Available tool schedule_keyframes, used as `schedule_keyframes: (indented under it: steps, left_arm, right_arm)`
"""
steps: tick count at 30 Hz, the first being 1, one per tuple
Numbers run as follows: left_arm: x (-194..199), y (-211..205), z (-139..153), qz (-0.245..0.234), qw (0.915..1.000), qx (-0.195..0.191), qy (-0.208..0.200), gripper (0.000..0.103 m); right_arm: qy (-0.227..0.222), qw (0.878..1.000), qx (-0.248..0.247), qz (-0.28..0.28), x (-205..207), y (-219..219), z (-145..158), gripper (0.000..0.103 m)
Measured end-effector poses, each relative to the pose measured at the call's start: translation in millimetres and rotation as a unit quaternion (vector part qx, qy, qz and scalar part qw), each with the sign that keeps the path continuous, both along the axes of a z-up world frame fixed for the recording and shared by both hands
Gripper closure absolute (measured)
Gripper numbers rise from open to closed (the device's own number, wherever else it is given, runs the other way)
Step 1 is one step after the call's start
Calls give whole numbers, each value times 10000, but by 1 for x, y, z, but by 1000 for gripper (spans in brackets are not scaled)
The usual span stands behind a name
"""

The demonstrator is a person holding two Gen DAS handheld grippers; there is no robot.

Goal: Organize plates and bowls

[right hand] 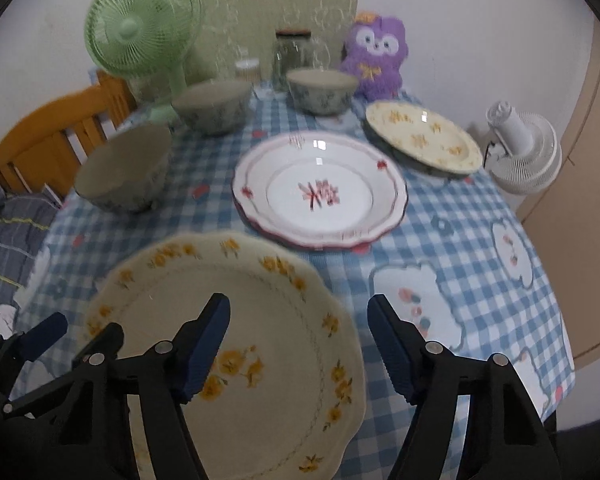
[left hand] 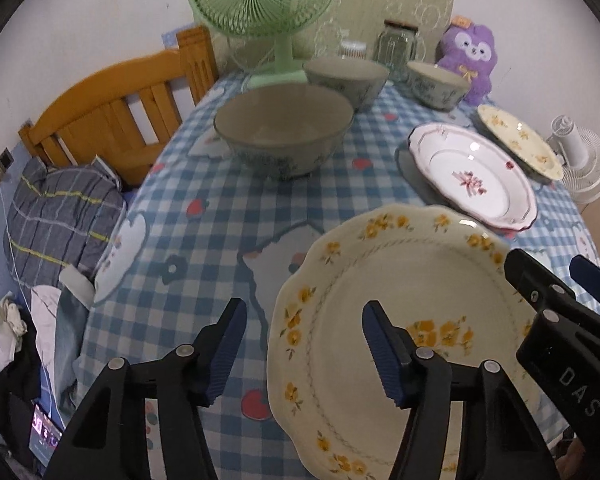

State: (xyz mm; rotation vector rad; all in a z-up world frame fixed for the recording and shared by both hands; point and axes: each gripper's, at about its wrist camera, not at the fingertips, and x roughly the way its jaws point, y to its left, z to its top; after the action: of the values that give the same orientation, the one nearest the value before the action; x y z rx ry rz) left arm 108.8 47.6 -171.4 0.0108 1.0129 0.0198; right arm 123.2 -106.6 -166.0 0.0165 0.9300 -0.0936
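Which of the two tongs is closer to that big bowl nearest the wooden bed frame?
Left. The left tongs straddle the near plate's edge on the big bowl's side; the right tongs straddle its opposite edge, farther away.

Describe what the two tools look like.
Both tools, left and right, have black angular arms with silver rivets and dark blue ribbed pads. The right tool's body bears white letters "DAS". No cables or sleeves show.

A checked tablecloth [left hand: 204, 184] carries three bowls [left hand: 284, 136] and three plates [left hand: 404, 320].
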Motion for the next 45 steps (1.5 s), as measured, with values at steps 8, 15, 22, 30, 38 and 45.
schedule_keyframes:
  steps: [8,15,22,30,38,45]
  left_arm:
    - [2,-5,-18,-201,9994,-32,268,46]
    - [13,-1,-31,-201,9986,-83,477,49]
    - [14,-1,-33,-243,9984,-91,503,49]
    - [16,-1,-34,-401,9981,-10,467,49]
    - [16,-1,-33,-242,9986,-38,460,47]
    - [20,-3,-33,-137,9983,-62,570,47]
  right_arm:
    - [339,9993,-73,-128,6,1,-21,32]
    - [530,9979,-196,-327,13,-2,-30,32]
    - [708,9963,-289,-382,16,-1,-39,38]
    - [782,9952,-427,-401,18,1,-43,39]
    - [946,9948,-325,-216,22,-1,-43,39]
    - [1111,9937,-108,12,24,-4,-39,39]
